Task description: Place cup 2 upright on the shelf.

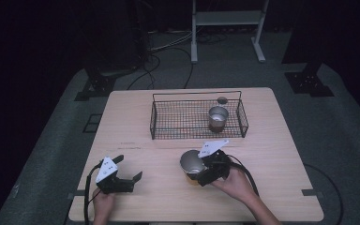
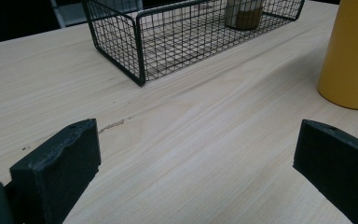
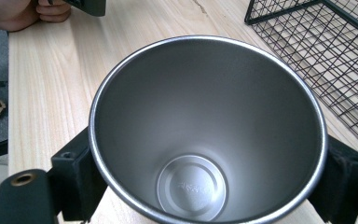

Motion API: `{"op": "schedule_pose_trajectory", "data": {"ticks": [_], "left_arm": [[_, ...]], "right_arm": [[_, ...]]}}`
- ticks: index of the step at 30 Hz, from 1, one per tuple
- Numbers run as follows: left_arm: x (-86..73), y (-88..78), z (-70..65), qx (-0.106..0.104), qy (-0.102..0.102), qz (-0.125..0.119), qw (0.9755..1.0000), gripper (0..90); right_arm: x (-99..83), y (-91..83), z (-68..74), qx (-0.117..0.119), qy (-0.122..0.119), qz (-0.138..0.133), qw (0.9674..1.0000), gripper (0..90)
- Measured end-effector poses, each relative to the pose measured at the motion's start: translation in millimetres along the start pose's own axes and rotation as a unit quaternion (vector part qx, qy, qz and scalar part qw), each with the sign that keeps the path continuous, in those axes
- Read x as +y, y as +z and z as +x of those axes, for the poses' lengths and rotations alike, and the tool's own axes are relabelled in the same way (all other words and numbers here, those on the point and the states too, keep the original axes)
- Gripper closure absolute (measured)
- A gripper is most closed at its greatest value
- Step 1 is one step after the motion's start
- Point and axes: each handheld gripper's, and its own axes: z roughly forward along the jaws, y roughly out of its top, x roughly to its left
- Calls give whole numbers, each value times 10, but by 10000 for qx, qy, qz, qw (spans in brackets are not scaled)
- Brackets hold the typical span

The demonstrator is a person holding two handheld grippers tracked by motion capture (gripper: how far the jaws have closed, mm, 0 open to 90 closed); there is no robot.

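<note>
A metal cup, yellow outside and bare steel inside, stands upright on the table's front middle. My right gripper has a jaw against each side of it, just below the rim, and is shut on it. In the right gripper view I look straight down into the empty cup, with the right gripper flanking it. My left gripper rests at the front left, open with nothing between its jaws. Seen from the left gripper, the yellow cup stands ahead at the right.
A black wire basket stands at the table's far middle, with a second steel cup inside at its right end and a small dark disc by its back rim. Bare wooden table surrounds both grippers.
</note>
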Motion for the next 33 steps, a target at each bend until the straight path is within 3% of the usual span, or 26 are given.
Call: {"op": "schedule_pose_trajectory", "data": {"ticks": [17,33], "left_arm": [[0,0,-2,0,2,3,10000,0],[-2,2,-1,6,2,-10,10000,0]], "right_arm": [[123,-190,-74,33,75,-125,9999,131],[365,-346,-318,179,207,-160,9995,131]]}}
